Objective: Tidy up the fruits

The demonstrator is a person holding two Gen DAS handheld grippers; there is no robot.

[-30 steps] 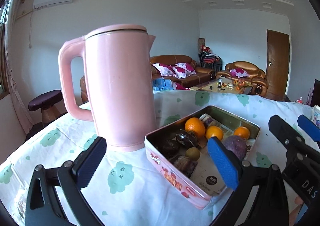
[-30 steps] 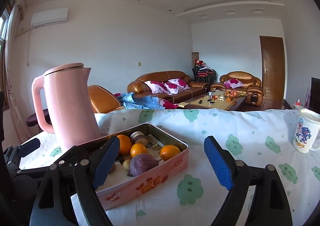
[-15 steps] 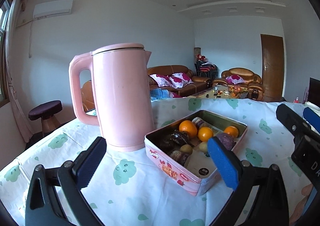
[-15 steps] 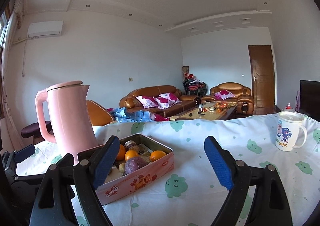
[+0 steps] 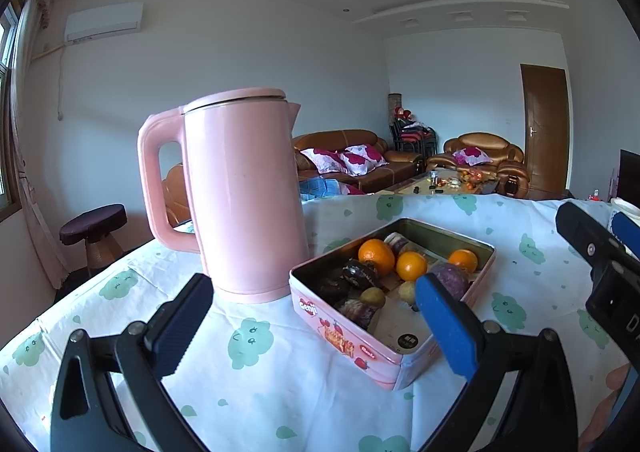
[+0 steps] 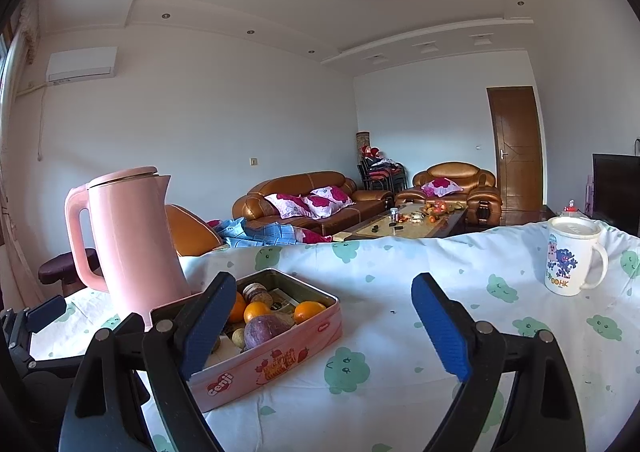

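From my remote station I record the following: the left gripper point(image 5: 316, 316) hangs over the near edge of the table point(image 5: 256, 392), its blue pads spread wide with nothing between them but tablecloth and the near corner of the tin. The right gripper point(image 6: 324, 324) is likewise released; its jaws are opening, and no object sits between the pads, only bare cloth printed with green cloud faces. The fruit lies in a rectangular pink biscuit tin point(image 5: 352, 340) standing open on the cloth, just beside the base of a pink electric kettle point(image 5: 240, 195) (lid on, handle toward the window side). Inside the tin I count three oranges point(image 5: 376, 256) toward the far half, one purple fruit point(image 5: 450, 278) at the right wall, two small yellow-green fruits point(image 5: 372, 296) near the middle, and several dark wrinkled pieces point(image 5: 360, 272) at the left, whose kind I cannot tell. A flat printed packet lines the tin floor. In the right wrist view the same tin point(image 6: 280, 356) sits partly behind the left pad of that gripper, with the kettle point(image 6: 132, 240) behind it, and a white cartoon mug point(image 6: 568, 260) stands well apart at the far right of the table, lid on. The left gripper's body shows at the lower left edge of that view.
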